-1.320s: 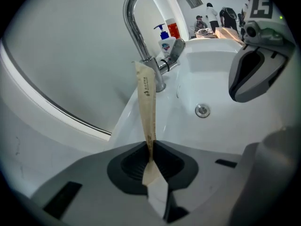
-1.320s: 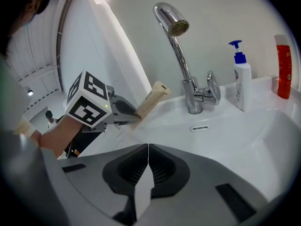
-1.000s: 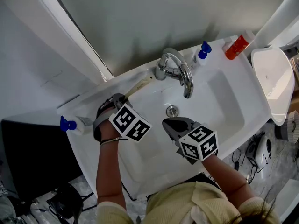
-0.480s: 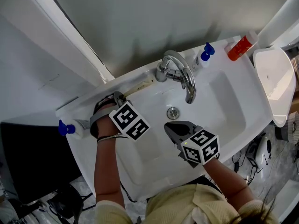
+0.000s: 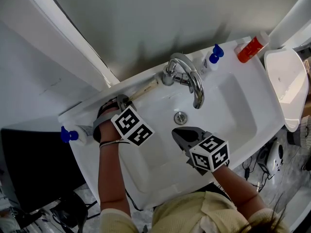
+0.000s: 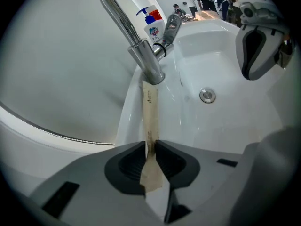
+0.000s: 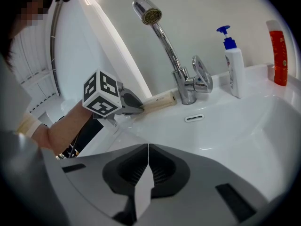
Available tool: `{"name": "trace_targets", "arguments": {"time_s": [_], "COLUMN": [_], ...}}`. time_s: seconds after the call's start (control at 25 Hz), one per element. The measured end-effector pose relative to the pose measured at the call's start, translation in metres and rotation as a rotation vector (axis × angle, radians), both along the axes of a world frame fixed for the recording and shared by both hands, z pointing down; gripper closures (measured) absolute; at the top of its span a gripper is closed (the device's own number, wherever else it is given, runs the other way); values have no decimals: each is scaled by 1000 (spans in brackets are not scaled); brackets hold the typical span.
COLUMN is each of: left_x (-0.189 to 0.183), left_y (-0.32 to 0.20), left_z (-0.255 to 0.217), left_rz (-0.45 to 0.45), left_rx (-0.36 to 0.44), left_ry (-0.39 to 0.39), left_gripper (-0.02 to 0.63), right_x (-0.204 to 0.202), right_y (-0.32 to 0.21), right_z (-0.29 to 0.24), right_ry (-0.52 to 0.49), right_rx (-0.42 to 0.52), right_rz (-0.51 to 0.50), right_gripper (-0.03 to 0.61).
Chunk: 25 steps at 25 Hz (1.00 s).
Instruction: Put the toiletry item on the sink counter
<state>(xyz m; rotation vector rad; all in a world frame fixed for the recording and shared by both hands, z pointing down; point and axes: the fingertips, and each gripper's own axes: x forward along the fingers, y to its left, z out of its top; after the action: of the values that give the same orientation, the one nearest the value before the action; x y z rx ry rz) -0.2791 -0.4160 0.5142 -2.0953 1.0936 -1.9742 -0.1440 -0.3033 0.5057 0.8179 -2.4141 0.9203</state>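
A long flat beige toiletry packet lies along the back ledge of the white sink, its far end at the base of the chrome tap. My left gripper is shut on the packet's near end; the packet and the left gripper show at the sink's back left in the head view. The packet also shows from the right gripper view. My right gripper hovers over the basin, jaws shut with nothing between them.
A blue-pump soap bottle and an orange-red bottle stand on the ledge right of the tap. Another blue-pump bottle is at the sink's left corner. The drain lies mid-basin. A white bin stands to the right.
The left gripper has pushed the packet a little farther along the ledge toward the tap base. The right gripper has stayed over the basin.
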Motion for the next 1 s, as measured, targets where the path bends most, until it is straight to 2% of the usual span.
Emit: {"name": "trace_targets", "arguments": {"time_s": [0.4, 0.56, 0.8, 1.0], "left_x": [-3, -2, -1, 6], "left_y": [-9, -4, 10, 29], "left_z": [-18, -19, -22, -26], "left_rz": [-34, -49, -114, -226], "left_rx": [124, 118, 106, 75], "left_ry": [30, 35, 88, 203], "left_gripper": [494, 495, 515, 532], "right_x": [-2, -2, -3, -1], "right_y": [5, 6, 10, 18], "right_z": [-1, -3, -9, -15], "right_ry": [-4, -8, -16, -16], "right_rx": [0, 8, 24, 38], "right_rz": [4, 9, 11, 4], "right_gripper": [552, 552, 552, 552]}}
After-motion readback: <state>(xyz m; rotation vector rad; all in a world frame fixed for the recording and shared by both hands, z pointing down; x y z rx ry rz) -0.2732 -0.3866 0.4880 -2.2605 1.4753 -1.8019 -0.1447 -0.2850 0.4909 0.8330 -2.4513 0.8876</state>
